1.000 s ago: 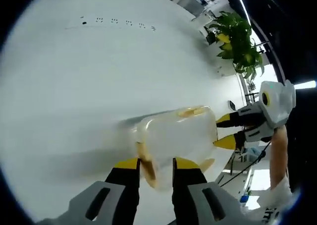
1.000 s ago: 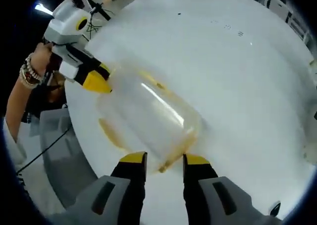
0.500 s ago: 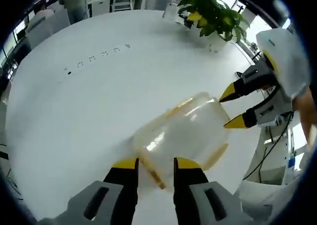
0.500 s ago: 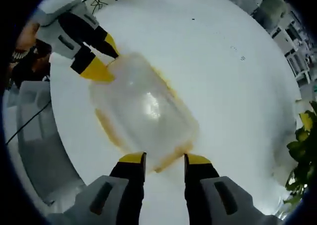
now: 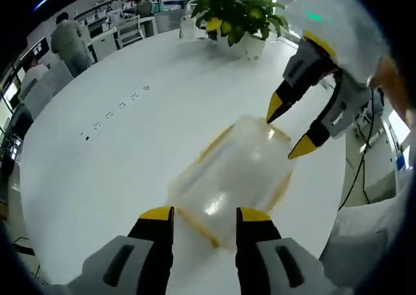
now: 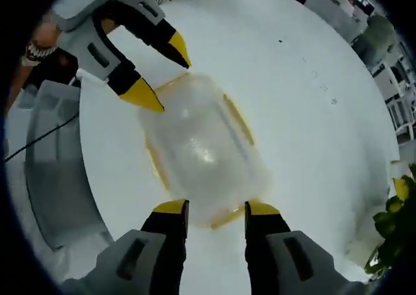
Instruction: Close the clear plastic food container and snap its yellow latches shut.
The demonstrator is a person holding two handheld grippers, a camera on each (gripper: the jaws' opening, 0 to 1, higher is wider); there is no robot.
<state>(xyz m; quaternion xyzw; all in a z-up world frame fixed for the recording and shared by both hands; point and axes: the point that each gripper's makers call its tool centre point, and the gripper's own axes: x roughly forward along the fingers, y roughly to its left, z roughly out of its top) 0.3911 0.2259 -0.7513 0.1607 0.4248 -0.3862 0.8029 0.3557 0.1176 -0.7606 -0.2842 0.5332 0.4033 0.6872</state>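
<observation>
The clear plastic container (image 5: 231,178) lies on the round white table (image 5: 97,165), with yellow latches (image 5: 211,145) along its rim. In the left gripper view my left gripper (image 5: 205,216) is open, its yellow-tipped jaws straddling the container's near end. My right gripper (image 5: 287,131) comes in from the upper right, open, its tips at the far end. In the right gripper view the container (image 6: 201,145) runs away from my right gripper (image 6: 216,208), whose jaws stand apart at its near end. The left gripper (image 6: 168,80) hangs open over the far end.
A potted plant (image 5: 234,15) stands at the table's far edge, with people and desks (image 5: 68,41) behind it. Small dark marks (image 5: 117,110) dot the tabletop. A grey chair (image 6: 52,171) sits beside the table edge, near cables.
Both cameras have swung to look down more steeply on the container. Each gripper's tips now sit closer over the container's ends. The container stays in place on the table.
</observation>
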